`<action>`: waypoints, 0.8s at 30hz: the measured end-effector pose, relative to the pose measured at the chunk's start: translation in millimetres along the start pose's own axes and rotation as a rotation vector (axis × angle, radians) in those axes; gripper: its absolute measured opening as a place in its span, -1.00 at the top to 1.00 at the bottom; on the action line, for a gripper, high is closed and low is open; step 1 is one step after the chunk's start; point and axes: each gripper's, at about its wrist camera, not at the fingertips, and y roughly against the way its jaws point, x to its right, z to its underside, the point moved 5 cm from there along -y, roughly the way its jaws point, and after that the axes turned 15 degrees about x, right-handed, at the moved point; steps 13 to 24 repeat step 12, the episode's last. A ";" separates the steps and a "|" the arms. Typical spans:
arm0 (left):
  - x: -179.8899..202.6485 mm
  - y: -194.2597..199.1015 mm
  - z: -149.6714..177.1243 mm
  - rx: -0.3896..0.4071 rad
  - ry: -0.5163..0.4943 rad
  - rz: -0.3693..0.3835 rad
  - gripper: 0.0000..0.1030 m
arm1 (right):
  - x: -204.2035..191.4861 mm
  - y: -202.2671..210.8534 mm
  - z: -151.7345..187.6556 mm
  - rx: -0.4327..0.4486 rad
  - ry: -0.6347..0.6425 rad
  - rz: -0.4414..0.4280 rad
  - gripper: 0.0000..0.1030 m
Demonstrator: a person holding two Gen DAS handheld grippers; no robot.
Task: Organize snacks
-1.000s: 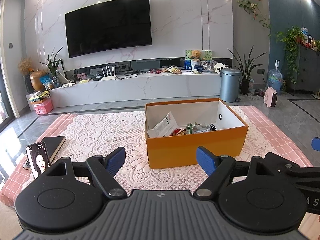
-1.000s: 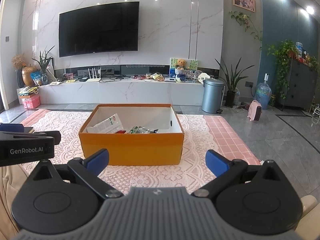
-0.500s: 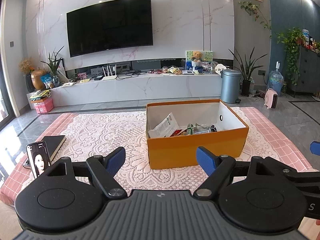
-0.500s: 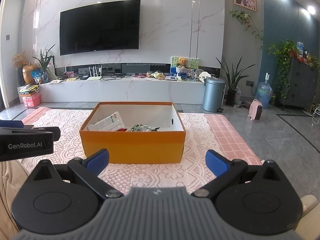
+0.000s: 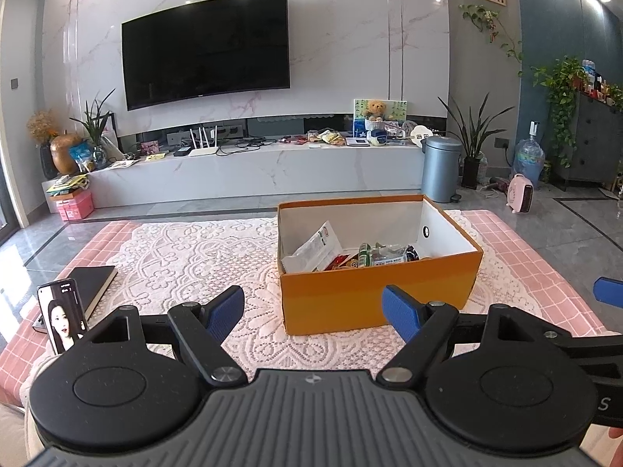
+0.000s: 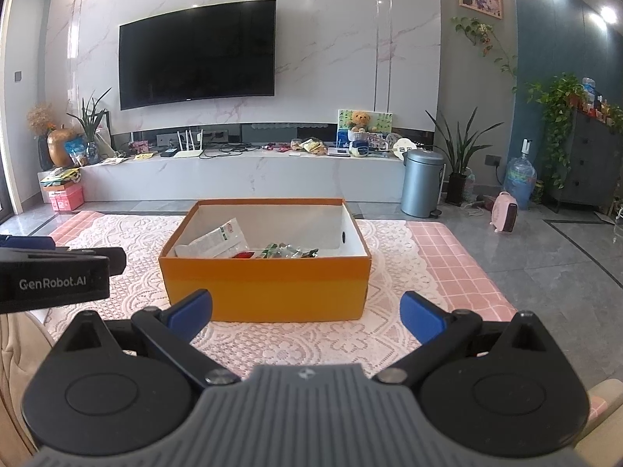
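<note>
Your left gripper (image 5: pixel 313 313) hangs with its blue fingers spread and nothing between them; your right gripper (image 6: pixel 305 311) is spread and empty too. Just beyond both sets of fingertips, the orange box (image 6: pixel 264 286) sits on the lace cloth (image 5: pixel 187 257), snack packets (image 5: pixel 350 255) inside.

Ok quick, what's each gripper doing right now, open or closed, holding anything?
Left gripper: open, holding nothing.
Right gripper: open, holding nothing.

Both wrist cameras face the orange box (image 5: pixel 373 299) (image 6: pixel 264 290) from nearby, side by side.
</note>
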 end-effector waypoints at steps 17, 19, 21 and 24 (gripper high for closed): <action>-5.6 -18.4 4.9 -0.023 0.016 0.021 -0.83 | -9.9 -28.5 7.4 -0.049 0.012 -0.013 -0.93; -5.6 -18.4 4.9 -0.023 0.016 0.021 -0.83 | -9.9 -28.5 7.4 -0.049 0.012 -0.013 -0.93; -5.6 -18.4 4.9 -0.023 0.016 0.021 -0.83 | -9.9 -28.5 7.4 -0.049 0.012 -0.013 -0.93; -5.6 -18.4 4.9 -0.023 0.016 0.021 -0.83 | -9.9 -28.5 7.4 -0.049 0.012 -0.013 -0.93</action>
